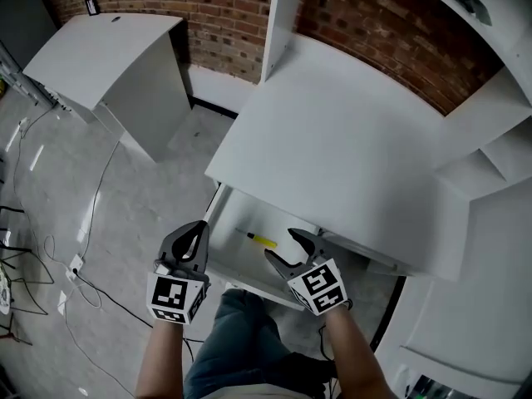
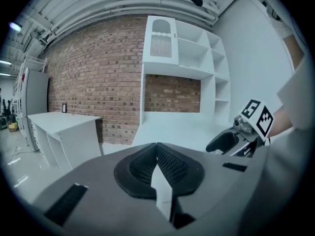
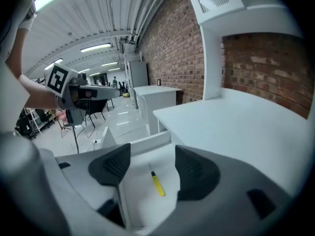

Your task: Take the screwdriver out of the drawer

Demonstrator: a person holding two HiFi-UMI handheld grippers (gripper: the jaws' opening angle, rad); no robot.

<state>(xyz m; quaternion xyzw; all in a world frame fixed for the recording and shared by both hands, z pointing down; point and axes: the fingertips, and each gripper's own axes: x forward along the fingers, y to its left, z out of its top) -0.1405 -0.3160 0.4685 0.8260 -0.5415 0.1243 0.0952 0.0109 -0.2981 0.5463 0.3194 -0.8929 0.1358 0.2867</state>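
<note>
— Screwdriver position?
— Lay flat on the floor of the open drawer, lower middle of the head view. Had a yellow handle, with the dark shaft pointing to the upper left. Sat just below the front edge of the white surface.
— Visible from the right tool as well?
— Yes. Saw the screwdriver low in that frame, in the gap between the pads, down on the drawer floor and apart from both.
— State of the right tool?
— Released, spread wide, grasping nothing. Hung over the drawer, just right of the yellow handle in the head view.
— And the left tool?
— Clenched on nothing, with pads pressed together. Hung just beside the drawer's left wall, lower left of centre in the head view. Could not tell whether touching that wall or not.
</note>
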